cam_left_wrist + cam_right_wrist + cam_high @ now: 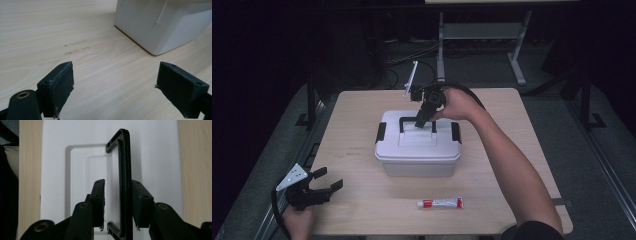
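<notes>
Box: white plastic lidded storage box (417, 145), mid-surface (362, 160).
Right tongs (117, 205): narrowed astride its black carry handle (124, 170), left pad not yet touching.
Left tongs (115, 87): wide, empty, near-left.
Tip: centre the bar, squeeze fully, lift straight.

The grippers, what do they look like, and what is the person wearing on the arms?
Both grippers are black. The left gripper has two blocky dark jaws, brass-coloured rivets, a grey three-cornered plate with dots on top and a black cable trailing off. The right gripper looks the same, with a thick black cable looping behind. The right arm has a dark short sleeve.
</notes>
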`<move>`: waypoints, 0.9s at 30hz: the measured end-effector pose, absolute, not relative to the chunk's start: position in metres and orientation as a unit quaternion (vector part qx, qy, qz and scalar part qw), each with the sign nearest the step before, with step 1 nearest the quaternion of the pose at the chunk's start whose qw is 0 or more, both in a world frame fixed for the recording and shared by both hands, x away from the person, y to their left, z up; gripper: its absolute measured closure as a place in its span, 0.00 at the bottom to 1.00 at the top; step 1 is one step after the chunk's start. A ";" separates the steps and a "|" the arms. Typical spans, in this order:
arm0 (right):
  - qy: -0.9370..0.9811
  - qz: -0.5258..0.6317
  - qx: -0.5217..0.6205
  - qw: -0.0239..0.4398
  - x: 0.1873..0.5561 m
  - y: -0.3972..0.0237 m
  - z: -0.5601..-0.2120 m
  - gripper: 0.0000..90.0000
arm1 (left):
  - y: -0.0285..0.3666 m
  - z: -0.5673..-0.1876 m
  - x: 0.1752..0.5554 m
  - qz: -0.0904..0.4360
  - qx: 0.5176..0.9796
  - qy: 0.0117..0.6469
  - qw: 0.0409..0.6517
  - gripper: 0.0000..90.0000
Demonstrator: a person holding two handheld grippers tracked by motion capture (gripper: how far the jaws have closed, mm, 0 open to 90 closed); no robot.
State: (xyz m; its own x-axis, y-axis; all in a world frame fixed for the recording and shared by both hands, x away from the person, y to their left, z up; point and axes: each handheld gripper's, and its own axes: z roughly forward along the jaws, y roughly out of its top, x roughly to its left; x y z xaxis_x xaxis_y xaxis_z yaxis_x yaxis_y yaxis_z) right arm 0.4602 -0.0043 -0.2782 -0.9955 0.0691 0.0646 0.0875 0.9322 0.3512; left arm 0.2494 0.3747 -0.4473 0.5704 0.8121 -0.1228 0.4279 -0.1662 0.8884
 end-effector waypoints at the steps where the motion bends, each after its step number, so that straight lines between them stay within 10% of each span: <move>1: -0.982 -0.186 -0.033 0.026 0.460 -0.004 -0.278 0.80 | 0.375 -0.447 0.249 0.196 0.738 0.421 0.490 0.15; 27: -0.983 -0.179 -0.018 0.029 0.456 0.001 -0.277 0.94 | 0.377 -0.448 0.249 0.195 0.732 0.425 0.496 0.15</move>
